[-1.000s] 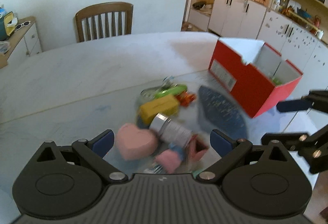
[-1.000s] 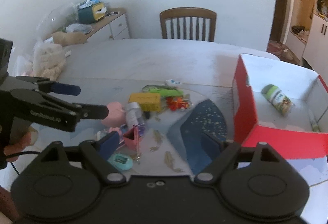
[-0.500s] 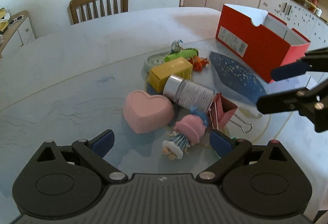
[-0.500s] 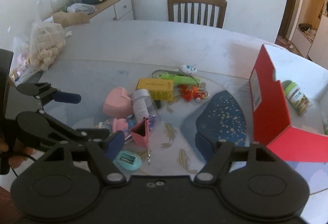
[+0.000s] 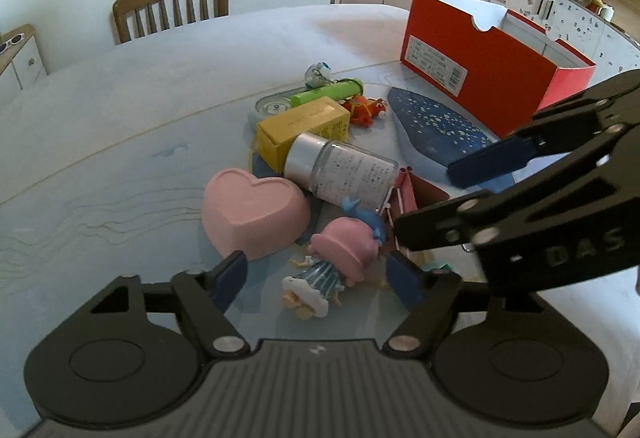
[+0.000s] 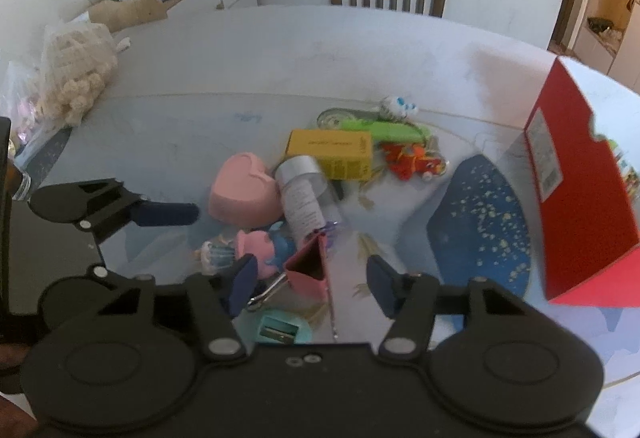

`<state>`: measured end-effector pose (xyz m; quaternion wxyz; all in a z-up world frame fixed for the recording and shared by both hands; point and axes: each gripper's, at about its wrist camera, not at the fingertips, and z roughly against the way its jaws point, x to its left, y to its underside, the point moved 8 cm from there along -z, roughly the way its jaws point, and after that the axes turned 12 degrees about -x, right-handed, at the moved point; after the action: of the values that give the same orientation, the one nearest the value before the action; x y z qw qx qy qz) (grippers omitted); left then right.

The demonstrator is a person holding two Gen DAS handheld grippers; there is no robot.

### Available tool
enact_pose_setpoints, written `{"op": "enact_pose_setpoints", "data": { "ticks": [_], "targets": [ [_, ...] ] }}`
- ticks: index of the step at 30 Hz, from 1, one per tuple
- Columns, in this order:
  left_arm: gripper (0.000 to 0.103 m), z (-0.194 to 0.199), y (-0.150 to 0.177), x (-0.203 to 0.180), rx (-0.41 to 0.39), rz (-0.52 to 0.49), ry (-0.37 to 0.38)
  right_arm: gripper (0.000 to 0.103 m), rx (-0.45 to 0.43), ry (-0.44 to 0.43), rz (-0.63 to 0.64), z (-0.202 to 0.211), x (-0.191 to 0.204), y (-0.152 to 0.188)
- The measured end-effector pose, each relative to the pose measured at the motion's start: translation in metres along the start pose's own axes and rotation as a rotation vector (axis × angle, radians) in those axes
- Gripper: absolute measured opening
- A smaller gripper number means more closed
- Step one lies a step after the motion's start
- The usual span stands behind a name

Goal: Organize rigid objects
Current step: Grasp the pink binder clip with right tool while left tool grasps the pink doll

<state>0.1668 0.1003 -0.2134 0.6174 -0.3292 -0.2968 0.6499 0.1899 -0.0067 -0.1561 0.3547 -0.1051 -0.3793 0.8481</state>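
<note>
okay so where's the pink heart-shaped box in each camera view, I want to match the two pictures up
Left wrist view: the pink heart-shaped box sits left of centre, just beyond the left gripper's left finger, beside the clear bottle.
Right wrist view: it lies left of centre, left of that bottle, past the left gripper's upper finger.
Shared landmark: the yellow box behind the bottle.

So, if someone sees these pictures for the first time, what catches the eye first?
Probably the red box, standing open at the table's right side. Next, the pile of small things at the middle: a pink heart, a yellow carton and a clear bottle lying on its side. Both hand-held grippers hang over this pile, jaws closing.
</note>
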Motion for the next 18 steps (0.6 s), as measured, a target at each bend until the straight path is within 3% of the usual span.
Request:
{"op": "enact_pose_setpoints", "data": {
  "ticks": [8, 9, 18],
  "targets": [
    [0.057, -0.009, 0.001, -0.008, 0.011, -0.017, 0.02, 0.045, 0.046, 0.01, -0.047, -0.011, -0.001, 0.004],
    [0.056, -0.009, 0.001, -0.009, 0.011, -0.019, 0.018, 0.04, 0.052, 0.011, -0.054, -0.012, -0.002, 0.004],
    [0.05, -0.013, 0.0, -0.01, 0.01, -0.03, 0.001, 0.03, 0.045, 0.005, -0.097, -0.011, -0.009, 0.005]
  ]
}}
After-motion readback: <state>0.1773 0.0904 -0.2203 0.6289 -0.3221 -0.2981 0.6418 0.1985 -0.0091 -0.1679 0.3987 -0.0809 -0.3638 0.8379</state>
